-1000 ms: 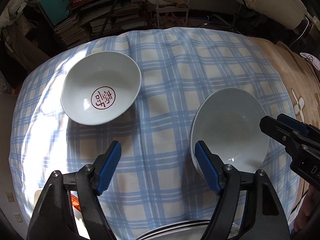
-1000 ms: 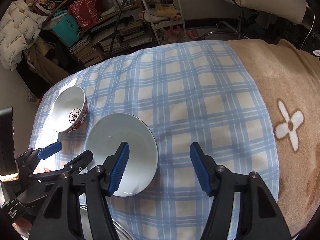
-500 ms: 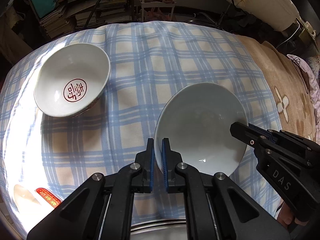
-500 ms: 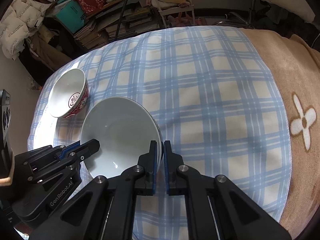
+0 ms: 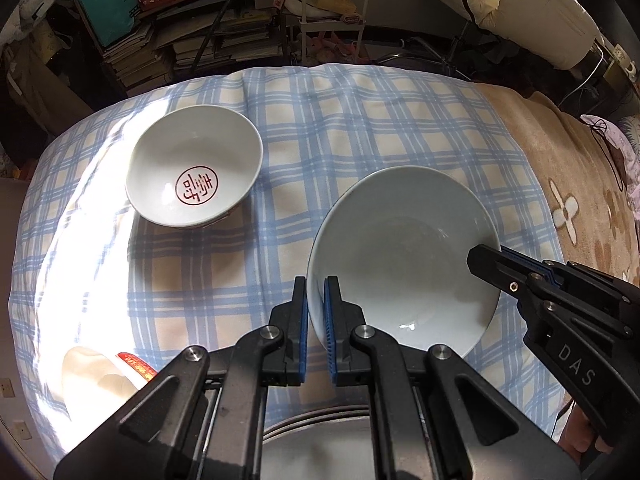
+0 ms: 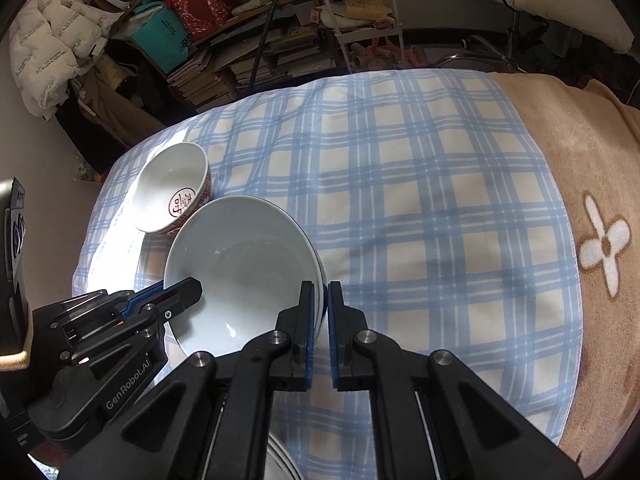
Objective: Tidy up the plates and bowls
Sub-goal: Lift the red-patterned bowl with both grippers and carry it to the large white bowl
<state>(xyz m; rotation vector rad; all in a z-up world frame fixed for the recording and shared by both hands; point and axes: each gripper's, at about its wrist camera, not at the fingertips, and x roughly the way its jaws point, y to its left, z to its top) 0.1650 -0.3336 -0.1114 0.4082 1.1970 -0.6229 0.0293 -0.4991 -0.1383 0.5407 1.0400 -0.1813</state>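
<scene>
You have the plain white glazed ceramic bowl (image 5: 404, 256) pinched from both sides at once. Your left gripper (image 5: 316, 312) is closed on the rim at the bowl's left edge, one blue pad inside the wall and one outside; your right gripper (image 6: 318, 316) is closed the same way on the opposite rim. The bowl sits over the blue-and-white checked cloth (image 5: 360, 128), near its front edge. Whether its foot touches the cloth or hangs just clear, the views do not settle.

Judge this bowl as stiff, fairly heavy for its thin rim, and breakable. The glaze looks slick, so the pads probably hold by squeeze alone; a twist from either hand could let the rim slide out or load it unevenly. Keep both wrists level and move them together, as one.

The smaller white bowl with a red round emblem inside (image 5: 194, 166) rests on the cloth to the left, apart from the one you hold in the left view. It is a likely nesting partner, but being smaller it should sit inside yours, not under it. A stack of metal-grey plates (image 5: 320, 436) shows under your grippers at the near edge; their number is unclear.
</scene>
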